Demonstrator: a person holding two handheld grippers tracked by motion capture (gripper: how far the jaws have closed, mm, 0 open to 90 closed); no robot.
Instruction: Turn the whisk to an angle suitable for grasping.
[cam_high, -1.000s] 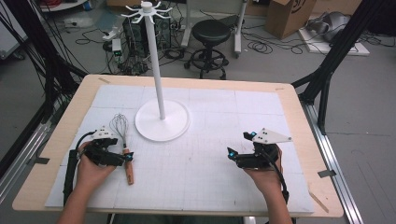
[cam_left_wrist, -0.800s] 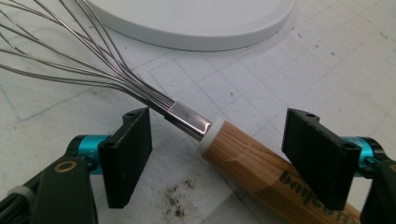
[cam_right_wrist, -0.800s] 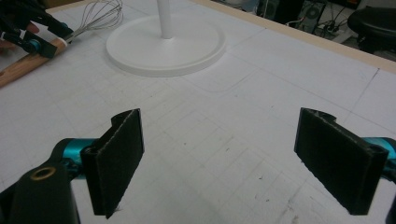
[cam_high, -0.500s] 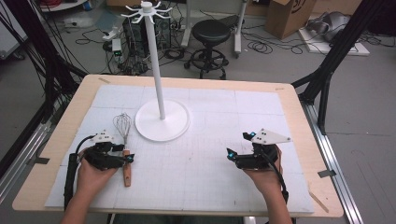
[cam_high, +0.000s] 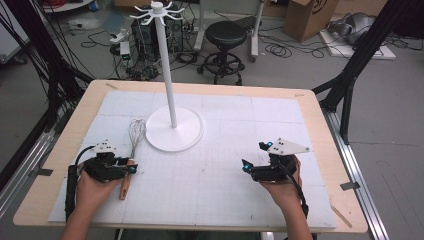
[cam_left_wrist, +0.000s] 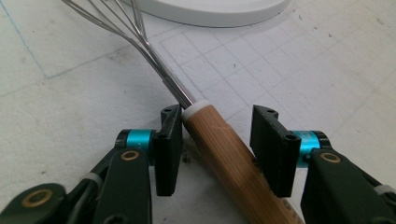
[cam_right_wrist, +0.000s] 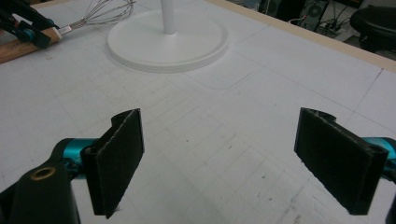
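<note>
Closing in since a second ago, the left gripper (cam_left_wrist: 217, 140) is straddling the whisk (cam_left_wrist: 224, 154) handle, jaws spread, one touching. The right gripper (cam_right_wrist: 233, 158) is idling wide apart; a pinch looks imminent.

Table (cam_high: 320, 125): light wooden top, covered by a white gridded mat (cam_high: 240, 150).
Black stool (cam_high: 227, 35): on the floor beyond the far edge.
Cardboard box (cam_high: 312, 17): floor, far right.
Loose cables (cam_high: 282, 50): spread on the grey floor (cam_high: 390, 110) near the stool.

overhead view, two close table-level views
</note>
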